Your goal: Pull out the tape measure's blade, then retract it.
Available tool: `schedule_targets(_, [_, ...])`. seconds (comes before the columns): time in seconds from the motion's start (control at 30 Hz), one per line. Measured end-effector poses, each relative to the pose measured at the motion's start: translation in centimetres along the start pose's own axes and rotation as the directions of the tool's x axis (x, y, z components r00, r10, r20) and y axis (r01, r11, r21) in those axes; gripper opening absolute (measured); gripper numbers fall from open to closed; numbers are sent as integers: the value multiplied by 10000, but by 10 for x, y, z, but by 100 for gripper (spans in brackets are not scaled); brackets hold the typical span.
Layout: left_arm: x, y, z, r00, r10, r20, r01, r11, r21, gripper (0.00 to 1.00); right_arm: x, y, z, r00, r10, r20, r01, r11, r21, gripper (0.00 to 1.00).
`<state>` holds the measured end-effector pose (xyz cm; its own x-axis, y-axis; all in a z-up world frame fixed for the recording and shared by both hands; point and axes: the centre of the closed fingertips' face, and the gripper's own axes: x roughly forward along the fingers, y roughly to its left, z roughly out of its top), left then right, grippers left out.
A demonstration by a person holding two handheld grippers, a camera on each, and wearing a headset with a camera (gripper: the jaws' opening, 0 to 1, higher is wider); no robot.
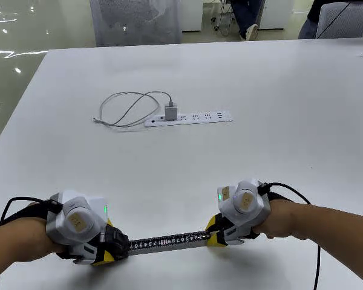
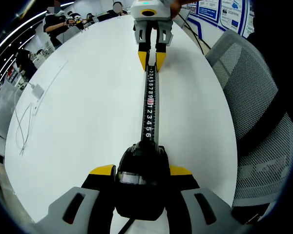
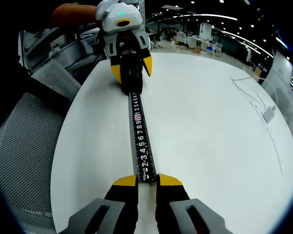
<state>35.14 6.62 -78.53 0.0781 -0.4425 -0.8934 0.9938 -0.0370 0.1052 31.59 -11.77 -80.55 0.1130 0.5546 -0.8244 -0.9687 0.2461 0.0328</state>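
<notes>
1. Bright, even overhead light; lamps [image 3: 219, 17] show as streaks in right gripper view.
2. Glare on floor [image 1: 12, 42], head view top left; white table [image 1: 278, 84] nr blown out.
3. Shadows on table soft, faint.
4. Gripper views: heavy fisheye bend at edges, chair [image 2: 263, 122] stretched, bg soft.
5. No motion blur; blade [image 3: 139, 136] digits legible.
</notes>
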Motion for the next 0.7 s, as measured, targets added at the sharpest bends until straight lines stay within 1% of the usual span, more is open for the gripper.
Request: schedule_targets(0.7, [0, -1, 0, 10000, -19, -13, 19, 10000, -20, 35, -4, -2, -7, 10000, -50, -16, 50, 9999, 117, 9])
